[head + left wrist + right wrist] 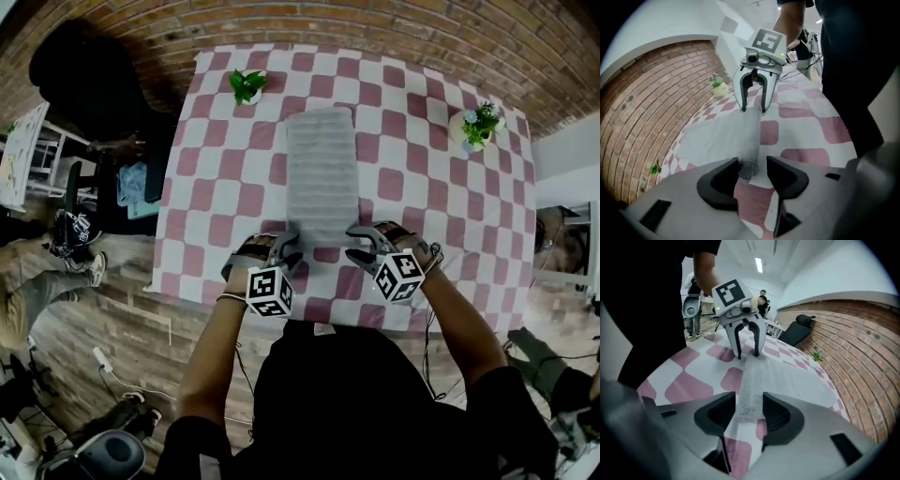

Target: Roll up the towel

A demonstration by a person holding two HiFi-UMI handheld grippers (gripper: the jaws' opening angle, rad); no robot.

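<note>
- Left tool point(752, 172): the jaws stand narrowly apart. They straddle the near short edge of the towel point(322, 173) at its left corner. A sliver of gap shows beside the fabric, so nothing is clamped.
- Right tool point(749, 411): the jaws are equally narrow and straddle the same edge at its right corner. The fabric fills the gap, but no squeeze is visible.
- Towel location: it lies flat on the checked worktop point(422, 216), centred in front of the person, with its near edge at the tool tips.
- Towel orientation: the long axis runs straight away from the person. The near short edge lies crosswise between the two tools. The far short edge points toward the brick wall and ends between two potted plants, the left plant point(247, 84) and the right plant point(478, 124), clear of both.
- Risk, uneven grip: if one tool clamps and the other only brushes the edge, the first turn probably skews and the roll comes out cone-shaped.
- Risk, shallow bite: a hold on the very corner likely slips once the edge is lifted and turned over.
- Risk, tips too low: jaws that close against the worktop may pinch its checked cover point(234, 187) together with the towel and drag it.
- Risk, drift: a roll steered off the long axis could run toward the left plant.
</note>
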